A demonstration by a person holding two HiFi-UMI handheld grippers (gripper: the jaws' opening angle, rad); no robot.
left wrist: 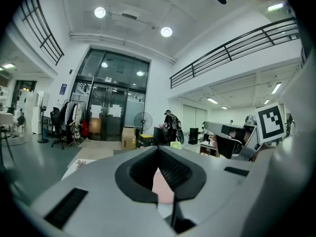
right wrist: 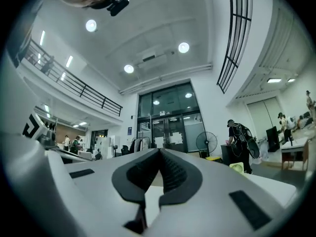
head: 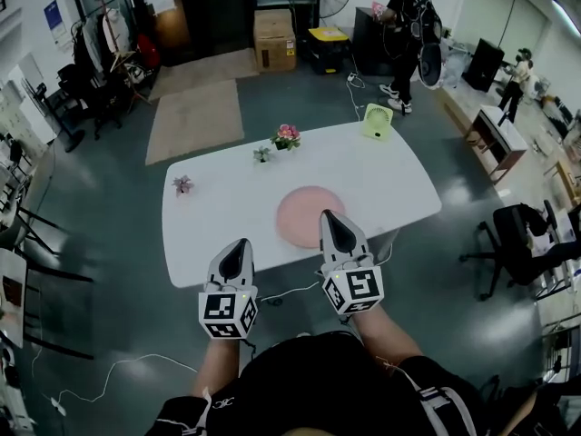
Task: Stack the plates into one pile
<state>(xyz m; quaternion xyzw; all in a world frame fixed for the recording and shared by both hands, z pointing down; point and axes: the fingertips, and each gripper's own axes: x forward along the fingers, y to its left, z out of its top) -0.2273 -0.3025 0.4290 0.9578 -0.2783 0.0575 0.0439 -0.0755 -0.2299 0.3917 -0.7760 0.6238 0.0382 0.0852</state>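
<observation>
A single pink pile of plates (head: 304, 214) lies on the white table (head: 381, 184), near its front edge; how many plates are in it I cannot tell. In the head view my left gripper (head: 240, 244) hangs just off the table's front edge, left of the pile, jaws together and empty. My right gripper (head: 329, 216) is shut too, empty, its tip over the pile's right rim in that view. In the left gripper view the shut jaws (left wrist: 159, 150) point level, with a strip of pink plate (left wrist: 163, 187) below them. The right gripper view shows shut jaws (right wrist: 160, 152) raised toward the room.
Three small flower pots (head: 286, 136), (head: 262, 154), (head: 182, 185) and a green desk fan (head: 378, 121) stand along the table's far side. A black office chair (head: 517, 243) is at the right. A person (head: 408, 25) stands beyond the table. Cables trail on the floor (head: 109, 371).
</observation>
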